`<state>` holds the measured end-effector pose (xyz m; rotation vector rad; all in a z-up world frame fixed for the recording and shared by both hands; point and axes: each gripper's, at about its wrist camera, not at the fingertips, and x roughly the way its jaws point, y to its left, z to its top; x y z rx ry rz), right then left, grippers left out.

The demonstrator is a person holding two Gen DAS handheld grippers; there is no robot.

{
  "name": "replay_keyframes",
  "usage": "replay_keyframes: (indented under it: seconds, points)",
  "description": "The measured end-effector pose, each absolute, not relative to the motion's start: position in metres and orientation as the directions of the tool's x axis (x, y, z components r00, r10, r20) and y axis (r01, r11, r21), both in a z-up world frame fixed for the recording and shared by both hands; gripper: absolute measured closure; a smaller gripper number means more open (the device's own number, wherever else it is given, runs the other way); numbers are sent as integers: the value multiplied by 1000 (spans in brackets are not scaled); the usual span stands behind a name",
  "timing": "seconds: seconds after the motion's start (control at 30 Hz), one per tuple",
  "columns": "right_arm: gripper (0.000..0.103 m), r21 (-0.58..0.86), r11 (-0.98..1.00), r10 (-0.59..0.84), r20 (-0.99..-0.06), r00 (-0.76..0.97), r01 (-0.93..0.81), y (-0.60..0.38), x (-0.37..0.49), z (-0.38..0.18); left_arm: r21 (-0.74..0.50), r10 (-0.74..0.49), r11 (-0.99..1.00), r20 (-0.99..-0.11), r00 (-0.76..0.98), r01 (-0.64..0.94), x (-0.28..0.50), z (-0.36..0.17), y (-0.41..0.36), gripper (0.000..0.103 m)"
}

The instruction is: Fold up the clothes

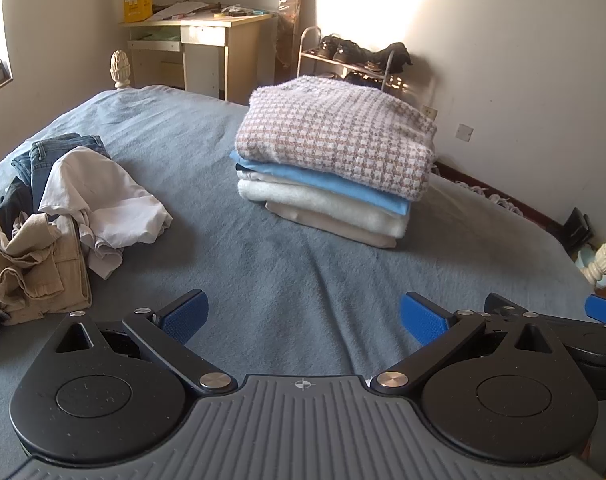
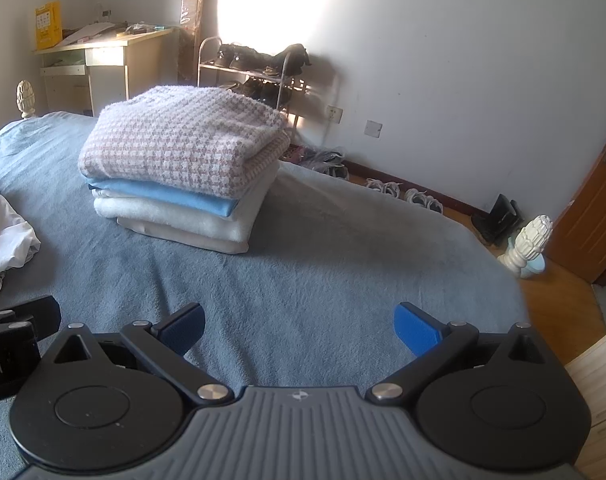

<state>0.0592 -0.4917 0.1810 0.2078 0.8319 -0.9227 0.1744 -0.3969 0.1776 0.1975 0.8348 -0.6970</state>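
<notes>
A neat stack of folded clothes (image 1: 335, 160) (image 2: 183, 176) rests on the blue-grey bed (image 1: 287, 280) (image 2: 323, 248), topped by a pink-and-white houndstooth sweater (image 1: 339, 136) (image 2: 183, 140) over a light blue piece and cream pieces. At the left of the left wrist view lies an unfolded heap: a white shirt (image 1: 103, 200), khaki trousers (image 1: 35, 264) and jeans (image 1: 51, 156). My left gripper (image 1: 303, 318) hovers open over bare bed, short of the stack. My right gripper (image 2: 299, 326) is open too, nothing between its blue pads, to the right of the left one.
A wooden desk (image 1: 199, 40) with a yellow box stands beyond the bed. A shoe rack (image 1: 355, 64) lines the far wall. White bedposts (image 2: 531, 244) mark the bed corners. Shoes lie on the floor (image 2: 419, 196) by the wall, and a wooden door (image 2: 595, 208) is at right.
</notes>
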Motion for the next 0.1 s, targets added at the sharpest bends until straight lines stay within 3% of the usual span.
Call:
replay_keyframes:
  seconds: [0.1]
  points:
    - [0, -180, 609, -623, -711, 326, 772, -492, 60, 182, -103, -488, 764, -739, 465, 637, 174, 177, -397, 0]
